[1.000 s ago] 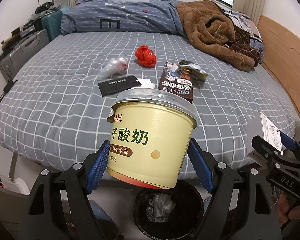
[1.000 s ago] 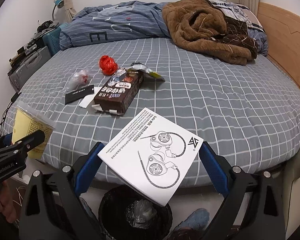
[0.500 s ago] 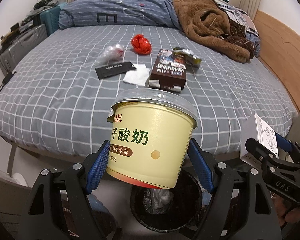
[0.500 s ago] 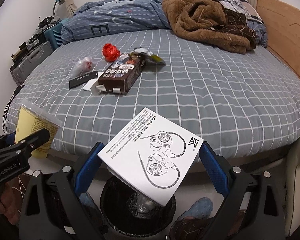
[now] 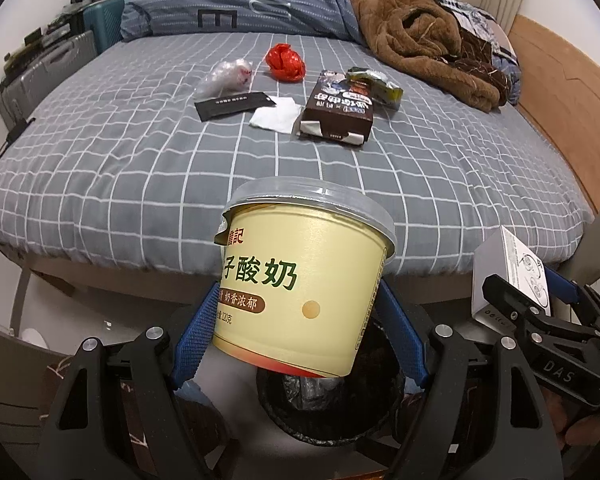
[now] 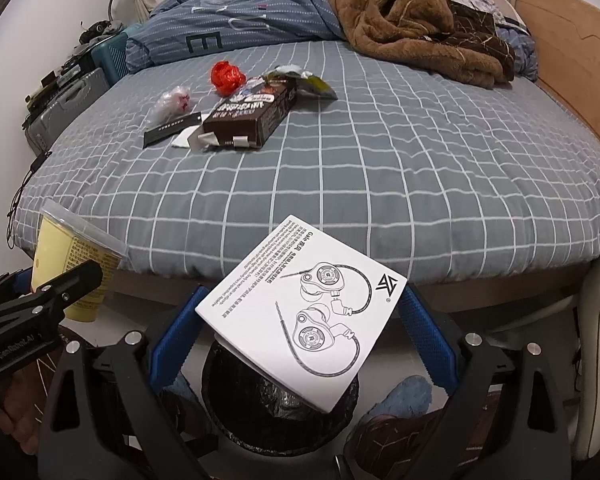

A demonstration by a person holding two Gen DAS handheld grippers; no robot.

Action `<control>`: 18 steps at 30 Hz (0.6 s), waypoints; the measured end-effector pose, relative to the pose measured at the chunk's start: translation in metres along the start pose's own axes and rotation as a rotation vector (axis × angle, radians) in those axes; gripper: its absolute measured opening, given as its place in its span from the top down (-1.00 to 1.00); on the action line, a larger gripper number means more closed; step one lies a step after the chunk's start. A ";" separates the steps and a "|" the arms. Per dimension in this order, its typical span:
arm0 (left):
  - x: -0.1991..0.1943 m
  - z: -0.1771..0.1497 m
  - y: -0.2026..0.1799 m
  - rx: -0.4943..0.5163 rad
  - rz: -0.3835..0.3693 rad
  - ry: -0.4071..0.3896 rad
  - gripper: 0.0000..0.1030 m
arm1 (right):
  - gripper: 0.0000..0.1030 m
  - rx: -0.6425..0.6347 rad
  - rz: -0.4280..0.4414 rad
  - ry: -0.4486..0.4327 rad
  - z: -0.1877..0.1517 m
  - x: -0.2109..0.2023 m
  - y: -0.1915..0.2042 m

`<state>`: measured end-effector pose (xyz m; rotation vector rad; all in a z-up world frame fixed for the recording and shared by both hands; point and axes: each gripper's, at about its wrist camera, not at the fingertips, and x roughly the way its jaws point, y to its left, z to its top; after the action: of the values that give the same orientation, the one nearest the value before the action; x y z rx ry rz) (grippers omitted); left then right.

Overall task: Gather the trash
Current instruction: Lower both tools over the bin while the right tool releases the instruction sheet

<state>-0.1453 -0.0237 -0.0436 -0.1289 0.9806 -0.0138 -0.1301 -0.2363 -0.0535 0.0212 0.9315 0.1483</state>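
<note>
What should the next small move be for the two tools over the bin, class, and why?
Probably open both tools and let go. The left tool grips the yoghurt tub and the right tool grips the white box, and each hangs over the bin in its own view. More litter waits on the bed.

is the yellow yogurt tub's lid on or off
On: a clear plastic lid caps the yellow paper yogurt tub, held upright in the left claw above the black bin.
</note>
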 end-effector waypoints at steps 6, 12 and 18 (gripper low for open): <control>0.003 -0.015 0.003 0.000 0.005 0.019 -0.47 | -0.77 0.005 -0.001 0.020 -0.013 0.004 -0.001; 0.011 -0.029 0.007 0.002 0.009 0.043 -0.47 | -0.77 0.008 -0.003 0.042 -0.026 0.011 -0.002; 0.021 -0.041 0.010 0.005 0.015 0.067 -0.47 | -0.77 0.014 -0.004 0.071 -0.037 0.021 -0.002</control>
<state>-0.1680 -0.0197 -0.0844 -0.1166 1.0482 -0.0067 -0.1468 -0.2370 -0.0926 0.0272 1.0034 0.1401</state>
